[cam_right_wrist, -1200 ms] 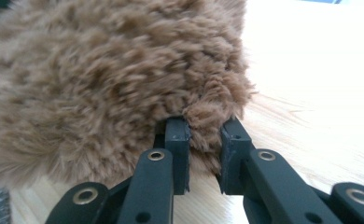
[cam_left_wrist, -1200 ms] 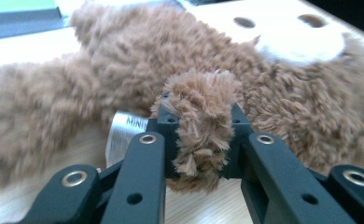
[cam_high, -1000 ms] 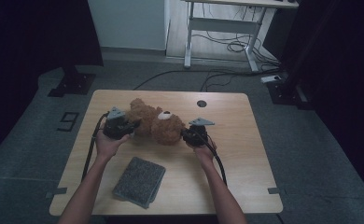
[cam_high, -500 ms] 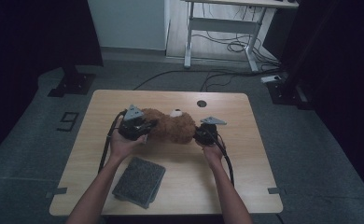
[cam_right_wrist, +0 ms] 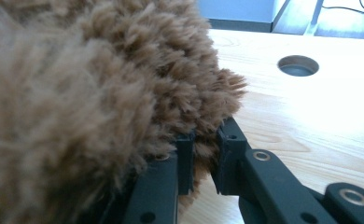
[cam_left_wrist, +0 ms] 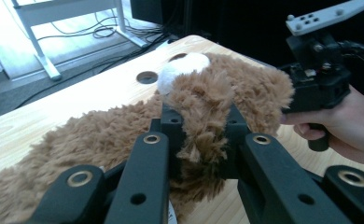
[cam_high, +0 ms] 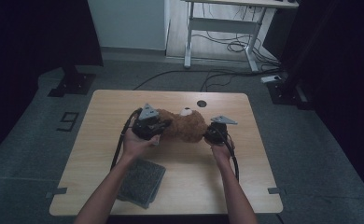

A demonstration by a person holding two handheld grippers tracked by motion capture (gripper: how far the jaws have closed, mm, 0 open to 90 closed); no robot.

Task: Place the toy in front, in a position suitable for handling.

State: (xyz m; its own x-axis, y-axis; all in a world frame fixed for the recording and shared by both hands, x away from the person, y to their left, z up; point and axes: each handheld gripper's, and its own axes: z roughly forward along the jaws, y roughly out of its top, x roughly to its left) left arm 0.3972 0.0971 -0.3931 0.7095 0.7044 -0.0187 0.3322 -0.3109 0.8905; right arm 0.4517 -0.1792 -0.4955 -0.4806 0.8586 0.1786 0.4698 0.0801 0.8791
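Observation:
A brown plush bear (cam_high: 185, 126) with a white snout (cam_left_wrist: 182, 70) hangs between my two grippers over the middle of the wooden table (cam_high: 245, 186). My left gripper (cam_high: 159, 127) is shut on a tuft of its fur (cam_left_wrist: 203, 140) at its left end. At the bear's right end my right gripper (cam_high: 208, 134) is shut on a thin fold of fur (cam_right_wrist: 201, 156). In the left gripper view the right gripper (cam_left_wrist: 318, 79) shows past the bear (cam_left_wrist: 124, 135), held in a hand.
A grey folded cloth (cam_high: 140, 182) lies near the table's front left edge. A round cable hole (cam_high: 201, 103) sits at the back middle of the table. Behind the table stand a white desk frame (cam_high: 217, 28) and loose floor cables (cam_high: 227, 46).
Both hands have carried the bear to the right and a little up. The bear now stretches between the grippers, and the left gripper is tilted more.

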